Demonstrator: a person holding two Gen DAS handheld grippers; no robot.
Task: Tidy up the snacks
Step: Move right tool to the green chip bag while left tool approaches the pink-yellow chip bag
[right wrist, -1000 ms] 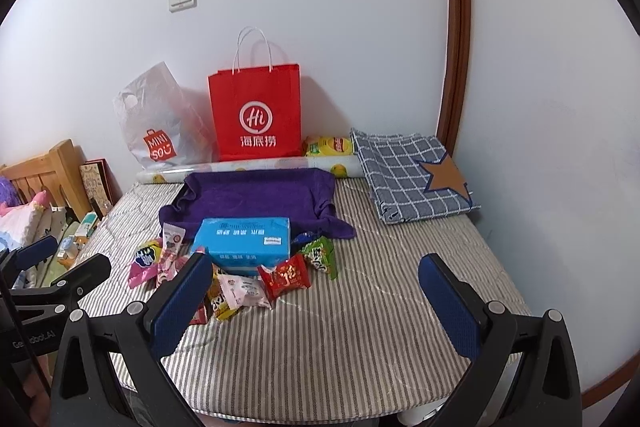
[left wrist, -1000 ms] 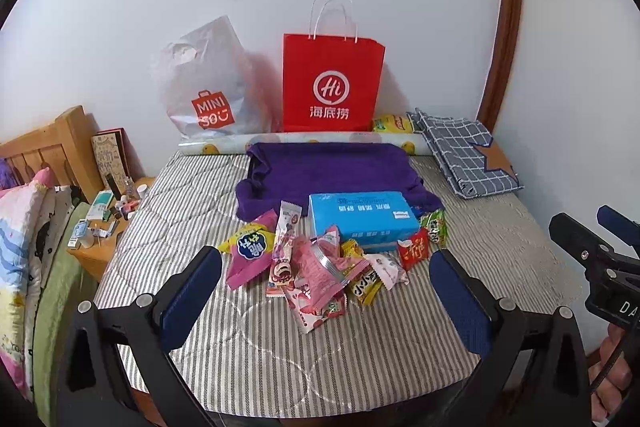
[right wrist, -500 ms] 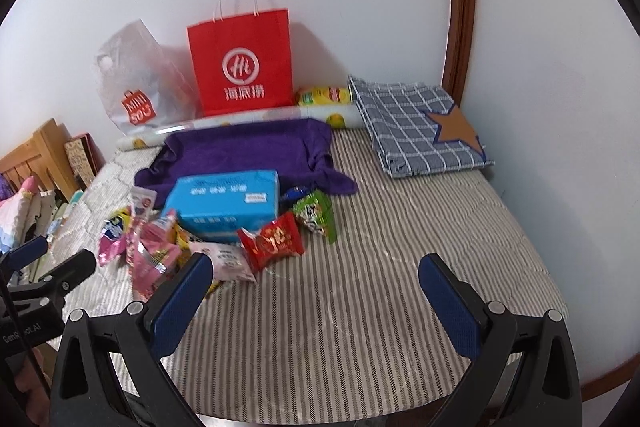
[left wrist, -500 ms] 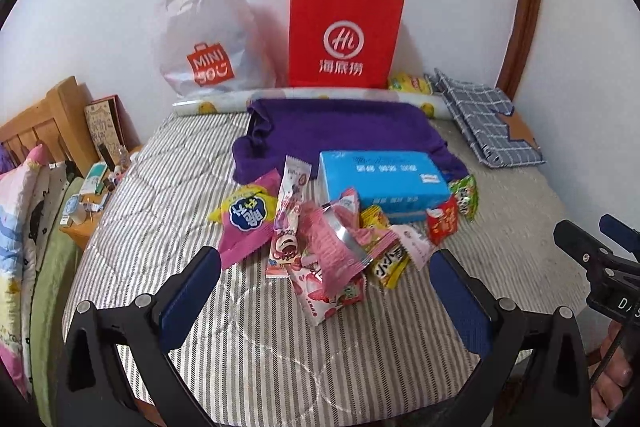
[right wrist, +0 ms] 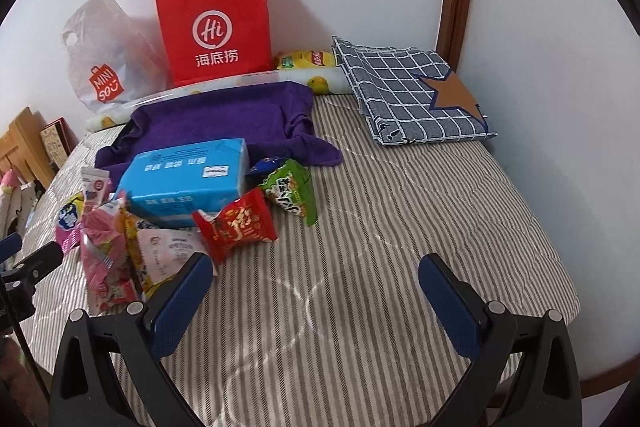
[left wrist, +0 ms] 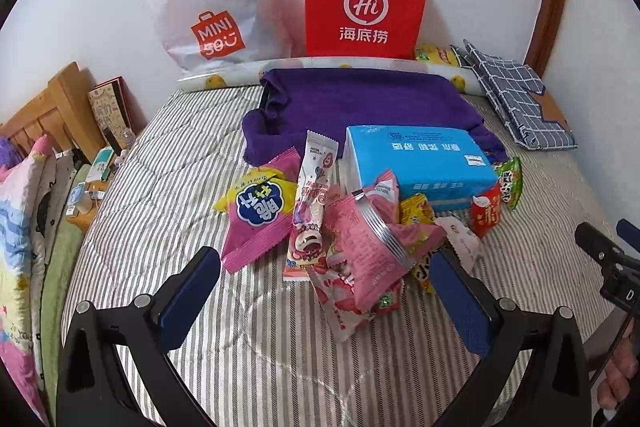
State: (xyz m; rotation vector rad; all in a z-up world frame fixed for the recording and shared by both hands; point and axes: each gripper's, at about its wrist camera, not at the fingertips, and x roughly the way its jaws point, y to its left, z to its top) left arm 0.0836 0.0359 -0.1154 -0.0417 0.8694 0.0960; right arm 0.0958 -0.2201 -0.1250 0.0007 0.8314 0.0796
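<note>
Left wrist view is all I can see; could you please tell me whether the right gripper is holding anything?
Observer: No. The right gripper is open and empty, over bare striped bedspread.
Operator: Thank you. Which snack lies nearest to it?
Observer: The red packet, just ahead and to its left.
Operator: Is anything hidden behind the green packet?
Observer: Yes, a dark blue packet sits between the green packet and the blue tissue box.

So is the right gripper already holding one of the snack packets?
No. The right gripper is open and empty above the striped bedcover, with the red snack packet lying ahead of it.
</note>
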